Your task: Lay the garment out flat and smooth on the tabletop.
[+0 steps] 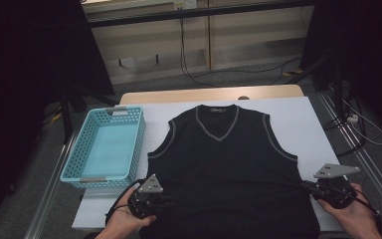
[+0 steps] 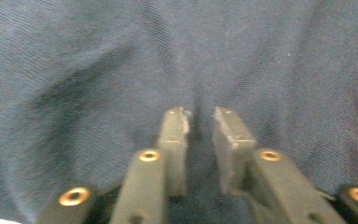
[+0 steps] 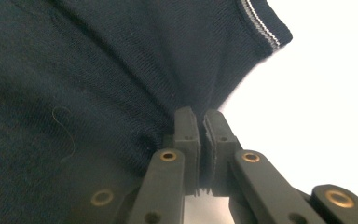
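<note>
On the white table cover (image 1: 303, 124) the vest (image 1: 224, 164) lies flat and unfolded — right gripper (image 3: 201, 122) pinches its side edge, left gripper (image 2: 200, 122) slightly parted over the cloth, folding and the basket (image 1: 82, 149) still ahead.

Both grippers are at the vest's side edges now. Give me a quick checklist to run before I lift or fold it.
1. Right gripper pinching the vest: ok. Its jaws are closed on a gather of fabric at the side edge.
2. Left gripper pinching the vest: not ok. A gap shows between its jaws, and the fabric lies beyond them.
3. Vest spread flat, neck away from the person: ok.
4. White table cover bare around the vest: ok.
5. Blue basket apart from the vest: ok. It stands at the left and is empty.
6. Both layers caught on the right: cannot tell.
</note>
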Demonstrator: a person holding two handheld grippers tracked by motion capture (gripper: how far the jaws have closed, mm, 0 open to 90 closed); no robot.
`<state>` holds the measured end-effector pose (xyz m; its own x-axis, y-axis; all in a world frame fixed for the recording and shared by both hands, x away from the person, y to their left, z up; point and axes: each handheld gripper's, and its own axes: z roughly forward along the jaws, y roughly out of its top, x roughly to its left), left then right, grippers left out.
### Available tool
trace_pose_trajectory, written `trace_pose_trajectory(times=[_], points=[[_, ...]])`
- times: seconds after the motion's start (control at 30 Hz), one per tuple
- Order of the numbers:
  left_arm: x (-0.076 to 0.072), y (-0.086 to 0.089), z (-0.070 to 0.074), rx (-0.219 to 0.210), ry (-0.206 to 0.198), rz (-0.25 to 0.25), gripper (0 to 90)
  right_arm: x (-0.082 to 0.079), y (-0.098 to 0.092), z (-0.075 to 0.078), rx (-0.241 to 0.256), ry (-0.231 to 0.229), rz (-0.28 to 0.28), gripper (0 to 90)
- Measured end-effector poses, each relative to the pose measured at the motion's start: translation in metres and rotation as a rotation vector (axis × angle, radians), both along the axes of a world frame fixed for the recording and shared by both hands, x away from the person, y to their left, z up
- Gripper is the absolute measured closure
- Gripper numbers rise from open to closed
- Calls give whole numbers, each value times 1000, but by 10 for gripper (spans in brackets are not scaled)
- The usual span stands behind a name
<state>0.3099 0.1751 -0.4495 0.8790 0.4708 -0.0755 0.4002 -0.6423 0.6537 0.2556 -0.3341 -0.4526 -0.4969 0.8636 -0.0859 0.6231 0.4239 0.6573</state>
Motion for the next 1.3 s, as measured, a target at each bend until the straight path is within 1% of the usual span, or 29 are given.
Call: trace_pose_trajectory(times=[0.03,0.07,0.13,0.2,0.27,0.33,0.37,0.4,0.5,0.53,0.57,0.6,0.63,0.67,0.7,0.73,0.77,0.83,0.87,0.9,0.93,0.97,1.0,1.1,1.13,1.2,1.23,1.27,1.3], points=[[1,1,1,-11,-3,10,676,-1,0,0,-3,0,-1,856],[1,3,2,-7,-17,9,661,-2,-1,1,-5,1,-2,856],[2,2,0,15,-43,12,641,-2,0,1,1,-7,3,849],[3,-1,-4,44,-49,-2,622,0,3,0,14,-17,11,823],[4,-6,-7,30,-50,-10,614,3,6,0,23,-28,14,752],[7,-12,-7,31,-47,-7,615,7,10,1,29,-45,18,681],[8,-15,-8,32,-54,-20,623,9,12,2,35,-54,20,635],[9,-18,-8,43,-71,-38,639,11,15,4,36,-62,28,616],[8,-25,-7,43,-60,-48,730,18,28,8,39,-76,64,556],[7,-25,-7,46,-54,-55,817,21,33,8,45,-79,78,547],[6,-26,-6,52,-53,-54,856,23,38,9,54,-76,98,546],[5,-27,-6,67,-64,-60,878,26,44,9,62,-74,119,539],[5,-27,-5,73,-62,-59,885,28,49,9,62,-67,138,523],[6,-28,-4,73,-61,-67,886,31,55,8,63,-59,156,505],[9,-28,-4,54,-49,-71,884,33,61,7,67,-52,179,490],[12,-28,-4,21,-32,-55,871,35,68,7,68,-45,194,478],[15,-29,-4,6,-19,-50,824,38,73,7,65,-44,210,459],[20,-32,-3,9,-39,-34,683,42,84,6,72,-35,242,438],[23,-35,-3,6,-34,-21,588,46,91,5,67,-27,256,417],[27,-38,-3,-4,-27,-7,496,50,97,4,52,-19,258,351],[31,-40,-3,-20,-21,3,463,54,103,4,41,-11,269,344],[33,-42,-4,-30,-31,23,439,57,109,4,40,-5,288,355],[34,-43,-5,-11,-58,31,412,60,113,4,36,0,302,344],[35,-46,-11,40,-111,39,316,65,120,-1,27,22,314,288],[35,-46,-12,37,-117,43,283,65,120,-3,18,29,316,291],[35,-47,-14,31,-131,54,267,64,118,-8,16,37,313,286],[34,-48,-15,25,-131,71,261,64,117,-10,32,35,311,300],[35,-47,-14,30,-117,73,260,63,114,-11,40,36,315,331],[34,-47,-15,27,-115,79,268,63,113,-10,46,39,314,369]])
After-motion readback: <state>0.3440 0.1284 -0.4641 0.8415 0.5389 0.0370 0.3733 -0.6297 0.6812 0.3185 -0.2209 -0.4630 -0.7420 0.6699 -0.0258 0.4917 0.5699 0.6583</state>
